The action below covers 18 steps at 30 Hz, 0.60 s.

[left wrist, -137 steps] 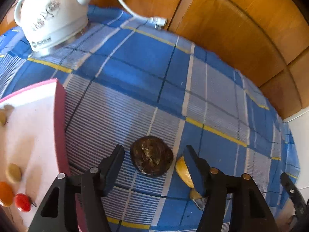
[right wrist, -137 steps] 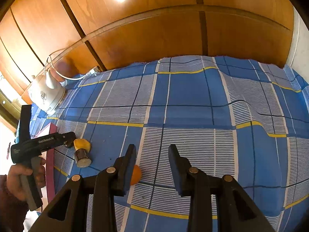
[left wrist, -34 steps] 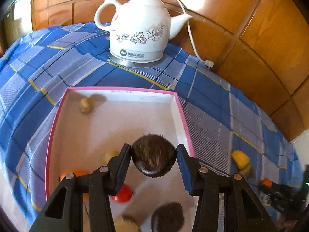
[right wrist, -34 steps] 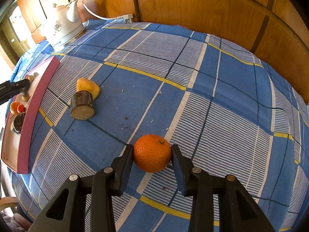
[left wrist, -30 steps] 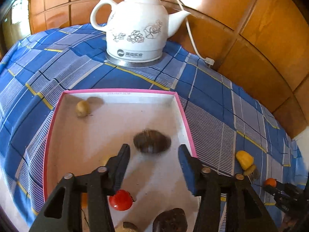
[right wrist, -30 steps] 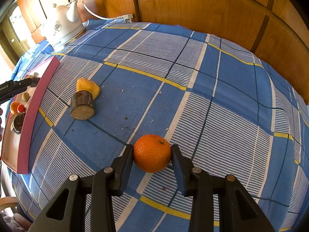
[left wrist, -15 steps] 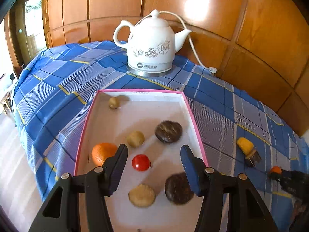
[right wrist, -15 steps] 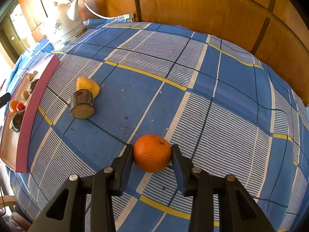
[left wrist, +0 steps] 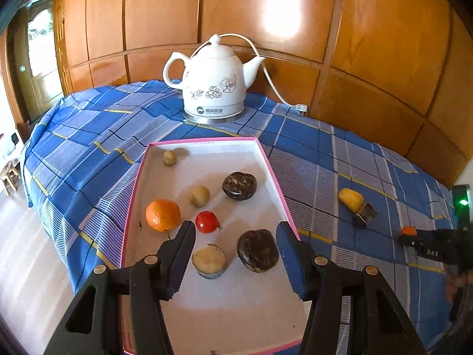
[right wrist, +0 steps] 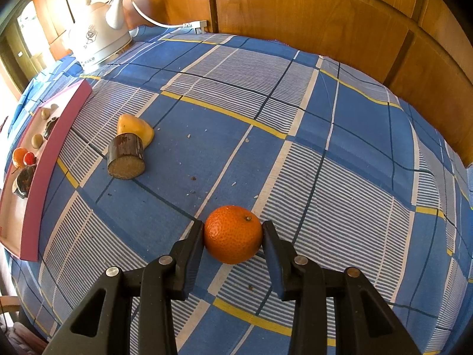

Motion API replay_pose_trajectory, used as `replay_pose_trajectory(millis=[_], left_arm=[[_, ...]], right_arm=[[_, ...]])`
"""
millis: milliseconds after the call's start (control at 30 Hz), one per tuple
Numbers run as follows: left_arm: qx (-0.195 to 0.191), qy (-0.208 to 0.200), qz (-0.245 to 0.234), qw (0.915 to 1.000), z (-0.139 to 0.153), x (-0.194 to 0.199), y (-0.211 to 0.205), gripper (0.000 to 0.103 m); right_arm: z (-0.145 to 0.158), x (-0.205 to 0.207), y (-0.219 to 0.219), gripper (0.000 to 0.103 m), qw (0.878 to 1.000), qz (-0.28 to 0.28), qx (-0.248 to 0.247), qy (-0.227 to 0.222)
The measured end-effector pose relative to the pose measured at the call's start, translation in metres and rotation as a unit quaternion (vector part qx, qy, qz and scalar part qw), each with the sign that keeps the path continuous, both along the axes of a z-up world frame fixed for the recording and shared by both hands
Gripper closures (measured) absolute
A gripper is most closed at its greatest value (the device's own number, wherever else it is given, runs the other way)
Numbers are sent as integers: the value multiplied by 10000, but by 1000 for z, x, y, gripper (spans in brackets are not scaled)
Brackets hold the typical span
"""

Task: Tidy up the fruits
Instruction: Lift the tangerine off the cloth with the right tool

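My left gripper (left wrist: 236,245) hangs open above the near end of the pink-rimmed tray (left wrist: 207,140), with nothing between its fingers. In the tray lie an orange (left wrist: 162,215), a red tomato (left wrist: 207,222), two dark brown fruits (left wrist: 239,185) (left wrist: 257,251) and several small tan ones. My right gripper (right wrist: 233,232) is shut on a second orange (right wrist: 233,236) that rests on the blue checked cloth. A yellow fruit (right wrist: 136,128) and a cut brown piece (right wrist: 126,156) lie on the cloth between that orange and the tray (right wrist: 44,159).
A white kettle (left wrist: 214,88) stands behind the tray, its cord (left wrist: 278,88) running to a plug by the wooden wall. The cloth drops off at the table's left edge (left wrist: 59,227), with pale floor below. Crumbs dot the cloth near the right gripper.
The left gripper let the dark brown fruit go into the tray, then drew back and up, so the whole tray shows. The right gripper stayed still on its orange.
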<state>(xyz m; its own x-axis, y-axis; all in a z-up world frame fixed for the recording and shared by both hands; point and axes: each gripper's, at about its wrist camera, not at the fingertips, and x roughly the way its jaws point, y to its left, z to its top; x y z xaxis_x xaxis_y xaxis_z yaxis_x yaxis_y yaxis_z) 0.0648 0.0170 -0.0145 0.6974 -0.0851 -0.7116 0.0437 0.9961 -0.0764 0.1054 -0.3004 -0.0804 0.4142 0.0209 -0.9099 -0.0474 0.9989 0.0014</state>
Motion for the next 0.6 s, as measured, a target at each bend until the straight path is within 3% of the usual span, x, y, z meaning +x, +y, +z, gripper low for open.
replay_pose_trajectory(millis=[600], left_arm=[[-9,83,-28,10000,-4,-15,2,45]], right_arm=[[0,0,1,64,10000,34,-45,-5]])
